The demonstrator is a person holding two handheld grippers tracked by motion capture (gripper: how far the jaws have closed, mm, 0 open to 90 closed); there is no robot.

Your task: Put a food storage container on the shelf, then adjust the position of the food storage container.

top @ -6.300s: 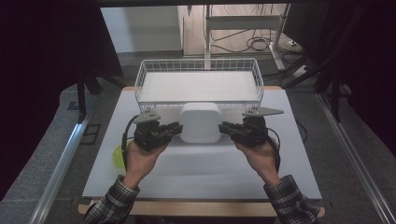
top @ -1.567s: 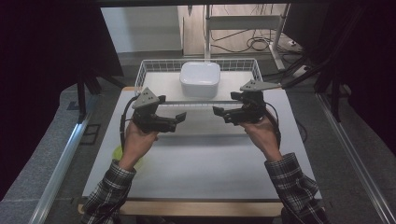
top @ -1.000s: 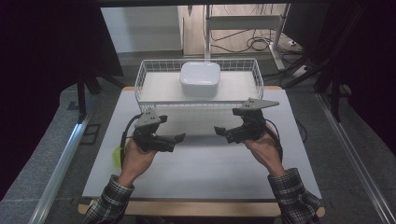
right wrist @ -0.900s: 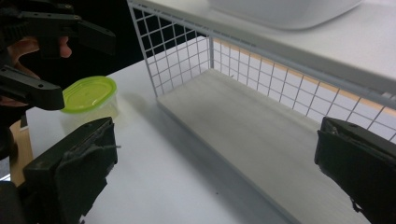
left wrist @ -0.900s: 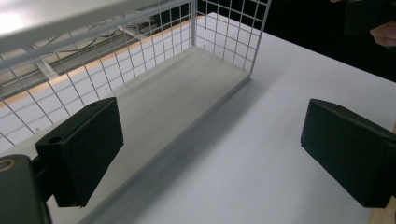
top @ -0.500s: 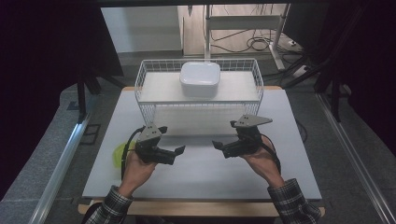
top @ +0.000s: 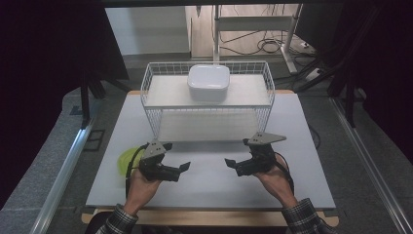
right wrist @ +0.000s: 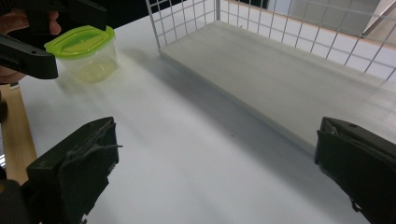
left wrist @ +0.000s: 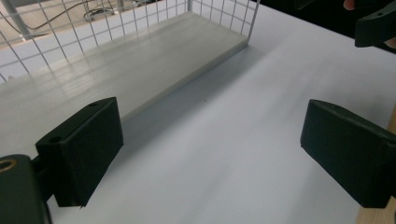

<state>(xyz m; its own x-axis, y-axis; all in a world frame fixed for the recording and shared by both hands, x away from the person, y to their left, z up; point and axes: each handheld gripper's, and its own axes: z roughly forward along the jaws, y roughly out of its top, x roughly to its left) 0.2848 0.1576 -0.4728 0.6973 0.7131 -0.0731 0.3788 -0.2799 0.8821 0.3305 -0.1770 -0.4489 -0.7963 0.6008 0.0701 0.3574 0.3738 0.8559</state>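
Observation:
A white lidded box (top: pixel 208 82) rests on the upper level of a white wire rack (top: pixel 147 100) at the back of the table. Both grippers hover low over the white tabletop (top: pixel 209 178) in front of the rack, facing each other. My left gripper (top: pixel 176 157) is open and holds nothing; from its own camera (left wrist: pixel 215 149) the jaws stand wide apart over bare table. My right gripper (top: pixel 237 153) is open too, with nothing between its jaws (right wrist: pixel 217 168). The rack's pale lower board (left wrist: pixel 116 65) (right wrist: pixel 289 79) lies just beyond both.
A clear tub with a green lid (right wrist: pixel 86 51) (top: pixel 125 161) sits at the table's left edge, partly behind my left hand. The wooden table edge (top: pixel 204 217) runs along the front. Dark curtains flank the table, and cables lie on the floor behind.
The white box went from between both grippers on the table up onto the rack and was let go. Both grippers, now open, have drawn back toward the table's front.

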